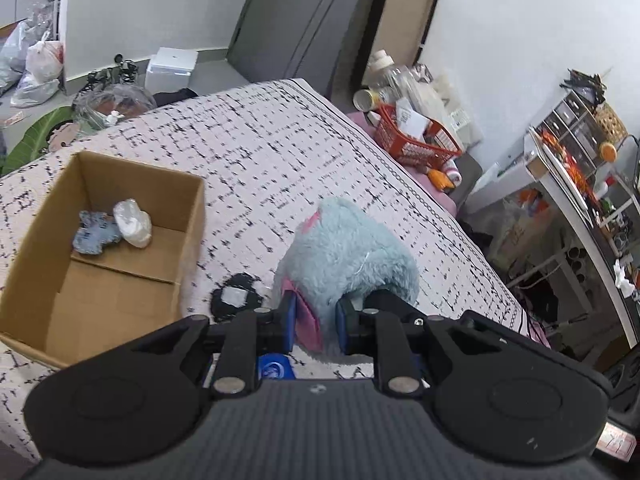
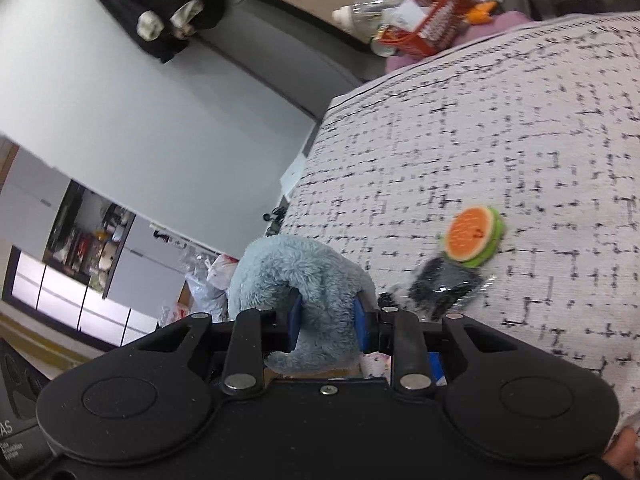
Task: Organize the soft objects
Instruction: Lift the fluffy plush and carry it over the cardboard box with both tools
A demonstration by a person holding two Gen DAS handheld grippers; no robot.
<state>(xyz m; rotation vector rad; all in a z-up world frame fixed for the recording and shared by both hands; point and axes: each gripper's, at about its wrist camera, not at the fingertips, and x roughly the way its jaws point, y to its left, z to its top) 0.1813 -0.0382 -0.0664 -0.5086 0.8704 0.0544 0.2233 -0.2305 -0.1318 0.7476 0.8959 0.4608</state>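
My left gripper (image 1: 316, 322) is shut on a fluffy light-blue plush toy with pink patches (image 1: 344, 252), held above the patterned bed cover (image 1: 280, 152). My right gripper (image 2: 326, 320) is shut on another part of the same light-blue plush (image 2: 304, 272), near the bed's edge. An open cardboard box (image 1: 80, 292) sits on the bed to the left; it holds a blue-grey soft item (image 1: 94, 234) and a white soft item (image 1: 132, 222). A black wrapped item (image 1: 236, 296) lies between box and plush; it also shows in the right view (image 2: 444, 286), beside an orange-and-green round soft toy (image 2: 474, 236).
A red basket (image 1: 416, 144) with bottles and clutter stands beyond the bed's far right edge. A cluttered shelf unit (image 1: 580, 168) is on the right. Plastic bags (image 1: 36, 64) and a white box (image 1: 172, 66) lie on the floor at back left.
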